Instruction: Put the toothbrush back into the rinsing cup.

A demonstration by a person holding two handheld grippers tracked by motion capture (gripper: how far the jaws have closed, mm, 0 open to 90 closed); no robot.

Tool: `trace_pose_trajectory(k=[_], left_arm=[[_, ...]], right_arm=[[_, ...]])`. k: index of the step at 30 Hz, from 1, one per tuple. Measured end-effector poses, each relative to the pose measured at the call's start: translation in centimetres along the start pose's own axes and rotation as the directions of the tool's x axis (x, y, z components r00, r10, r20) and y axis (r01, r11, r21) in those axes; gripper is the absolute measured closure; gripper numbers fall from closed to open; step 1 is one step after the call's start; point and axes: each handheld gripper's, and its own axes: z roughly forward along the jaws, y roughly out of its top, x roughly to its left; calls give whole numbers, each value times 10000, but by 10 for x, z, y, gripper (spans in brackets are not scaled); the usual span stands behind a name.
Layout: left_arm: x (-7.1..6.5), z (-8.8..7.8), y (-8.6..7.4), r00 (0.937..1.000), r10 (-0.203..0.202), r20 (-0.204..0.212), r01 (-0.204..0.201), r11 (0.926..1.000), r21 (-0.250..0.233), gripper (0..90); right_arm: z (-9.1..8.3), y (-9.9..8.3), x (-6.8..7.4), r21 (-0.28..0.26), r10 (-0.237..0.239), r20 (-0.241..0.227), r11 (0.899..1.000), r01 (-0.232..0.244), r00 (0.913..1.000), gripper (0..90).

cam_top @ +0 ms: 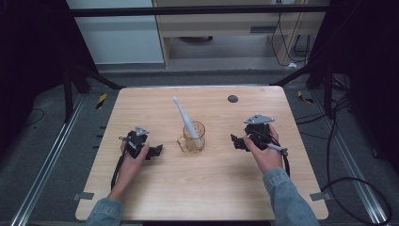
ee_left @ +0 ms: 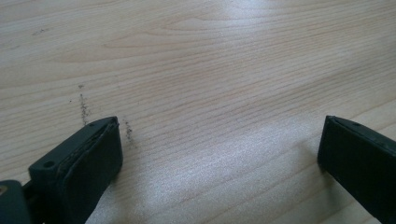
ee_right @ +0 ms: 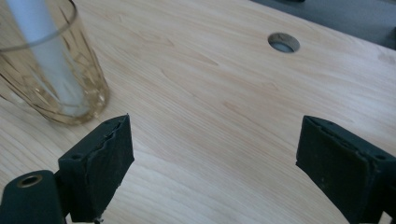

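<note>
A clear amber glass mug (cam_top: 193, 138) stands upright at the middle of the wooden table (cam_top: 207, 188), with a white electric toothbrush (cam_top: 184, 117) leaning in it, head up and to the back left. My left gripper (cam_top: 157, 150) rests low on the table left of the mug, open, and its own view has bare wood between the jaws (ee_left: 219, 154). My right gripper (cam_top: 235, 141) sits right of the mug, open and empty (ee_right: 212, 154). In the right gripper view the mug (ee_right: 56, 79) with the toothbrush handle (ee_right: 44, 51) stands at the upper left, apart from the jaws.
A round cable hole (cam_top: 232, 99) lies in the table's back right area, seen also as the hole (ee_right: 283, 42) in the right gripper view. Black frame posts and cables flank the table. Metal rails run along both sides on the floor.
</note>
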Motion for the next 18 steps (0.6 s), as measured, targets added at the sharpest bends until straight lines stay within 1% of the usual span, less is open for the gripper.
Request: trace_pose_trajectory(k=[3,4,5,6,8,9,11,12,14,16,17,18], left_arm=[[0,0,0,10000,0,0,0,10000,0,0],[0,0,0,10000,-1,-1,1,10000,-2,0],[0,0,0,10000,0,1,0,10000,-1,0],[0,0,0,10000,0,1,0,10000,-1,0],[0,0,0,10000,1,1,-1,10000,1,0],[0,0,0,10000,-1,2,1,10000,0,0],[0,0,0,10000,0,3,0,10000,2,0],[0,0,0,10000,1,2,-1,10000,1,0],[0,0,0,10000,-1,1,1,10000,0,0],[0,0,0,10000,-2,2,2,10000,-3,0],[0,0,0,10000,-3,3,3,10000,-1,0],[0,0,0,10000,-3,3,3,10000,-1,0]], right_arm=[[-1,-5,-6,140,47,128,9999,-49,9999,114],[-2,-10,-12,204,171,251,9996,-176,9995,119],[-2,-13,-14,189,390,252,9990,-395,9989,129],[-2,-13,-14,189,390,252,9990,-395,9989,129],[-2,-18,-18,245,610,188,9978,-615,9980,135],[0,-22,-21,366,695,248,9968,-704,9973,135],[0,-24,-23,434,713,260,9964,-724,9971,136],[2,-27,-26,533,740,337,9957,-758,9967,136],[2,-28,-27,572,770,384,9952,-792,9963,135],[1,-29,-30,657,757,534,9947,-791,9957,136],[1,-30,-34,744,828,581,9934,-870,9949,136],[1,-30,-34,744,828,581,9934,-870,9949,136]])
